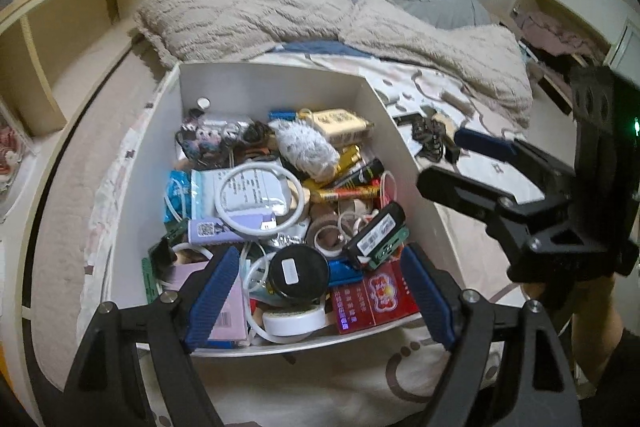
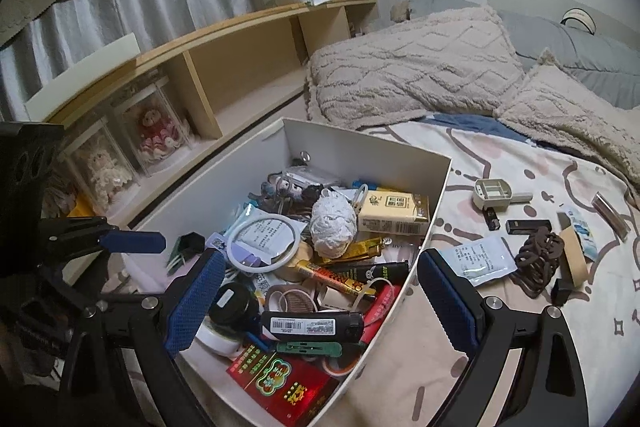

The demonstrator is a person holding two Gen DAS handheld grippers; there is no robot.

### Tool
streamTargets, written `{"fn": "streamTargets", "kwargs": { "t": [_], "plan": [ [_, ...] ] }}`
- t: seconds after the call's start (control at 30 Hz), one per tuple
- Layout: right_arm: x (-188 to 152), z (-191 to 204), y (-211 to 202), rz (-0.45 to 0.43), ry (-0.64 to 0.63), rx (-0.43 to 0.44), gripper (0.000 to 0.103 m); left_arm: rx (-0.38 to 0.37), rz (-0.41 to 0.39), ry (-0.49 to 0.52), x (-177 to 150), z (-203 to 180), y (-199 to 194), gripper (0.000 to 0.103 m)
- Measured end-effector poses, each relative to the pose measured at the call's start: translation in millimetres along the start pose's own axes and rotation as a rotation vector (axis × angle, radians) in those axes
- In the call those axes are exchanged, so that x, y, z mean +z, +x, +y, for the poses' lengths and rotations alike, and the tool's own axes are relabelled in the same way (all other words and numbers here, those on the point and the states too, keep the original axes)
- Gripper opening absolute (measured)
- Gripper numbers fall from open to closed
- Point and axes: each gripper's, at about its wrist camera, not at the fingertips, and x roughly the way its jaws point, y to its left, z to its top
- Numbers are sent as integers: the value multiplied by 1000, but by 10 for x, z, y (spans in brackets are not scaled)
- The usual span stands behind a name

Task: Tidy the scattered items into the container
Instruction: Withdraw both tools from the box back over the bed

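The white box [image 1: 272, 83] [image 2: 360, 147] stands on the bed, full of small items. My left gripper [image 1: 320, 297] hovers open over its near end, above a black round jar [image 1: 298, 277]; nothing sits between the blue pads. My right gripper [image 2: 322, 299] is open too, above the box's near corner and a black barcoded device [image 2: 312, 325], gripping nothing. Each gripper shows in the other's view: the right gripper [image 1: 442, 159] at the box's right wall, the left gripper [image 2: 136, 237] on the left. On the sheet lie a sachet [image 2: 482, 259], brown hair ties [image 2: 538, 261], a tape roll [image 2: 574, 257] and a white case [image 2: 494, 193].
Also on the patterned sheet are a black lighter [image 2: 493, 219], a black bar [image 2: 528, 225] and a silver tube [image 2: 612, 217]. Fluffy beige pillows [image 2: 412, 75] lie behind the box. A wooden shelf [image 2: 240, 67] with boxed dolls [image 2: 156, 135] runs along the left.
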Motion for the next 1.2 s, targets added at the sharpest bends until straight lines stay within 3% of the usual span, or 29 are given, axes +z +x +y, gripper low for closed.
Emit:
{"fn": "streamTargets", "kwargs": {
  "t": [0.53, 0.7, 1.2],
  "plan": [
    [-58, 36, -591, -112, -56, 1, 97, 128, -182, -43, -19, -183, -532, 83],
    [-119, 19, -750, -145, -74, -13, 98, 151, -242, -51, -84, -285, -690, 92],
    [-352, -168, -1142, -197, -94, -32, 98, 135, -337, -6, -375, -753, -854, 103]
  ]
}}
